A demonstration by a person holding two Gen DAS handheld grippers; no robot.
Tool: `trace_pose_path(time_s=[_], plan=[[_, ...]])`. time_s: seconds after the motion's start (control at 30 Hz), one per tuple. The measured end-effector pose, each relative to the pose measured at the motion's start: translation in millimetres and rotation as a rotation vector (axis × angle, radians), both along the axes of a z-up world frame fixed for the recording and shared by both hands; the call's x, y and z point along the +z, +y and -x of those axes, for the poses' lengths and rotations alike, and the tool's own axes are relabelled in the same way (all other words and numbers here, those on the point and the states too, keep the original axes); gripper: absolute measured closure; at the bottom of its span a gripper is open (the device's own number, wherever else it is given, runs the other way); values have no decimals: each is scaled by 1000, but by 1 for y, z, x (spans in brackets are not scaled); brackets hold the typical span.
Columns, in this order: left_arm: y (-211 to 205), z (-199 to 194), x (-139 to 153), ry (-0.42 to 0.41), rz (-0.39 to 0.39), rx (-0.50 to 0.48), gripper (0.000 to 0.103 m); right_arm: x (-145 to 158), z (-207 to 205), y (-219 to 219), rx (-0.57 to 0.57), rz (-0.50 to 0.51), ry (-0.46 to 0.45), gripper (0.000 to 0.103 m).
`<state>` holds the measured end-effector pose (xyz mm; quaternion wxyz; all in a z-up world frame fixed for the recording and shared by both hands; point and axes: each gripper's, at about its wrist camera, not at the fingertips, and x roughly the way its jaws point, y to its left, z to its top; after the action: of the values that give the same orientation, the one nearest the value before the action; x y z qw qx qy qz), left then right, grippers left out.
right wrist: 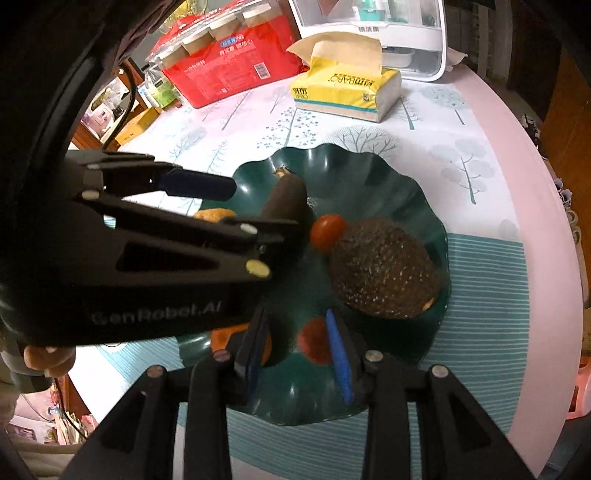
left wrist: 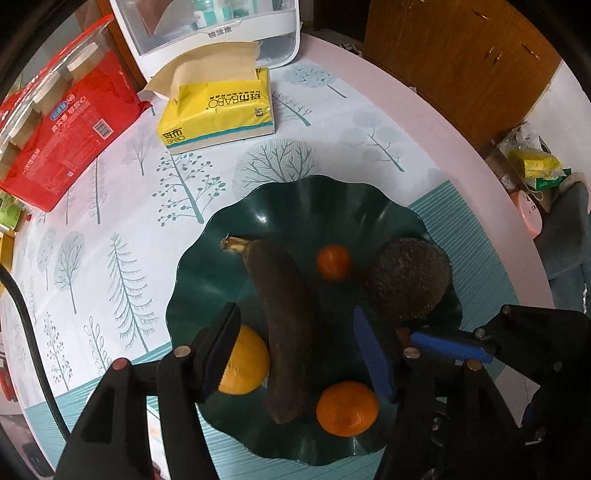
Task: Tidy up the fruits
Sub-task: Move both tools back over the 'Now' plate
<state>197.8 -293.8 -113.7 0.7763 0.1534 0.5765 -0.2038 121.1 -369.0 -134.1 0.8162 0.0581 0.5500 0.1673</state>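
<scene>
A dark green wavy plate [left wrist: 332,206] [right wrist: 417,192] holds a brown overripe banana [left wrist: 284,325] [right wrist: 288,195], a rough dark avocado [left wrist: 406,280] [right wrist: 384,266], a small red-orange tomato [left wrist: 333,261] [right wrist: 327,230], an orange [left wrist: 347,408] and a yellow-orange citrus [left wrist: 247,363]. My left gripper [left wrist: 299,354] is open, straddling the banana just above the plate. My right gripper [right wrist: 299,354] is open over the plate's near rim, with a small red fruit [right wrist: 314,343] beside its right finger. The right gripper also shows at the lower right of the left wrist view [left wrist: 450,347].
A yellow tissue pack [left wrist: 218,110] [right wrist: 347,92], a red cup package [left wrist: 62,122] [right wrist: 229,59] and a white appliance [left wrist: 214,33] [right wrist: 373,33] stand at the table's back. The round table's pink edge [left wrist: 480,155] curves along the right.
</scene>
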Motion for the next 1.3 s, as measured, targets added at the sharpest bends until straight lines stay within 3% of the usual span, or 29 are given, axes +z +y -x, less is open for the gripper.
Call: trace_pose_path(time_s=[0.3,0.7,1.1,1.3], plan=[[19,19,26,-35,36,38,36,20,12,3,-10,10,-48,67],[83,60,81,-132,96,113,33,65,45,23,-35,55,-144,67],[202,98,150,-304,108,167,27,120,64,89,-67,66,-252,67],[274,110,167,-355,103,200,27,140,71,135,-83,63,-295,67]])
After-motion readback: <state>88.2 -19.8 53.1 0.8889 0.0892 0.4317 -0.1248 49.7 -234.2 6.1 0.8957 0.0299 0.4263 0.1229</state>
